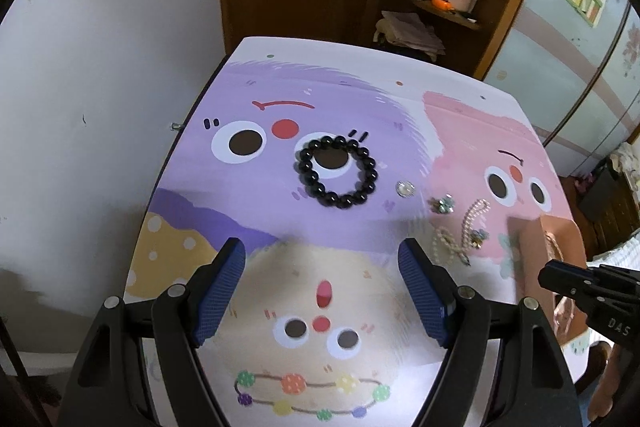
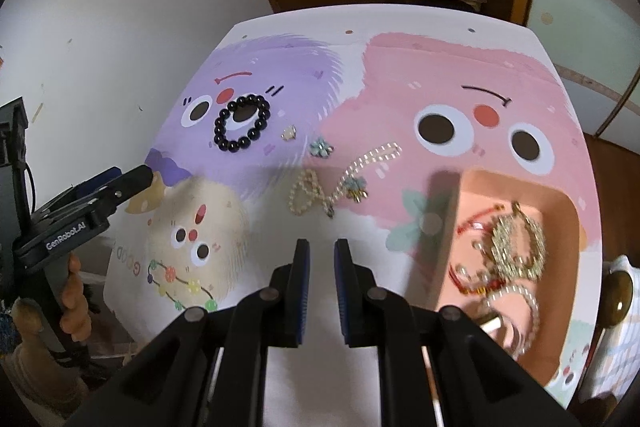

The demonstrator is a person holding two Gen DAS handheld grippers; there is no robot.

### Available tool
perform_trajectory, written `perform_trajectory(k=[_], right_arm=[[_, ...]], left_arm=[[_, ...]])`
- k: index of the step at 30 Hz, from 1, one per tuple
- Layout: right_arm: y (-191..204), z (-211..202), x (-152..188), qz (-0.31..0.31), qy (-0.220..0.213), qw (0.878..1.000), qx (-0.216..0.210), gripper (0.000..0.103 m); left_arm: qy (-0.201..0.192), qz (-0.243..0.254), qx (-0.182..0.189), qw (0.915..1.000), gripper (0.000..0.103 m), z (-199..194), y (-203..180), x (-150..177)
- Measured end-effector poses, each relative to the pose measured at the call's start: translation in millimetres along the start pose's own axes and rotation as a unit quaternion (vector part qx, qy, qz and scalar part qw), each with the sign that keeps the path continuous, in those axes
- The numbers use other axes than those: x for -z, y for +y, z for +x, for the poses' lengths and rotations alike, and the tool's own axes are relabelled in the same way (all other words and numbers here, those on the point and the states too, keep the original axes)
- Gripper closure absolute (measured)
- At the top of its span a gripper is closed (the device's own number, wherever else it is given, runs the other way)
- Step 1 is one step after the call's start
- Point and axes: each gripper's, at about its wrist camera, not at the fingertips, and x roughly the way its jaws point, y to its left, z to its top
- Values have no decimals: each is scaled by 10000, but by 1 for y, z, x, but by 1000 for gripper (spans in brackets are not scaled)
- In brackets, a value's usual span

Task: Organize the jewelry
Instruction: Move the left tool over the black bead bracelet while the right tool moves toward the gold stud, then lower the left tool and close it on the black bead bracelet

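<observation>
Nearest the lens, the left gripper (image 1: 322, 259) hangs over the cartoon-printed surface (image 1: 352, 107) with its blue-padded jaws spread wide and nothing between them, angled down toward the purple monster's face. That wide spread suits the black bead bracelet (image 1: 339, 171), a chunky ring of glossy round beads lying flat around one printed eye, just ahead of the jaws; I judge it the likely next pick.

Over to the right, the right gripper (image 2: 322, 247) has its jaws drawn nearly together on nothing, hovering beside the peach tray (image 2: 568, 211). The tray sits at the right side of the surface, where pieces already gathered lie in a heap: a sparkly gold chain (image 2: 516, 247), a red cord bracelet (image 2: 476, 225) and some pearl strands, blurred and tangled together.

Still loose on the surface, between bracelet and tray, are a pearl necklace (image 2: 344, 175) looped in an untidy figure, two small flower-shaped pieces (image 2: 321, 147), one touching the pearls, and a small pale charm (image 2: 289, 133) near the black beads. These small bits will likely need a narrow pinch, whereas the bead ring is stiff and easy to clasp.
</observation>
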Motion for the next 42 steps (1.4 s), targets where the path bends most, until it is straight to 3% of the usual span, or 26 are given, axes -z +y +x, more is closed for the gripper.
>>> perform_trajectory(k=[12, 16, 23, 37, 40, 42], right_arm=[[-6, 44, -58, -103, 206, 9996, -153, 91], [-9, 58, -71, -146, 341, 9992, -151, 91], [-2, 80, -89, -280, 564, 9974, -349, 91], [14, 117, -113, -397, 906, 9934, -578, 91], [13, 121, -113, -375, 963, 9929, -592, 91], [12, 123, -112, -342, 988, 9926, -610, 91]], left_arm=[[454, -121, -115, 9988, 26, 58, 11, -42], [703, -322, 29, 9970, 26, 80, 19, -58], [1090, -269, 8, 9937, 34, 116, 17, -77], [1608, -106, -388, 9862, 36, 165, 6, -82], [1568, -27, -474, 9865, 41, 166, 4, -83], [1518, 55, -500, 9871, 51, 166, 2, -84]])
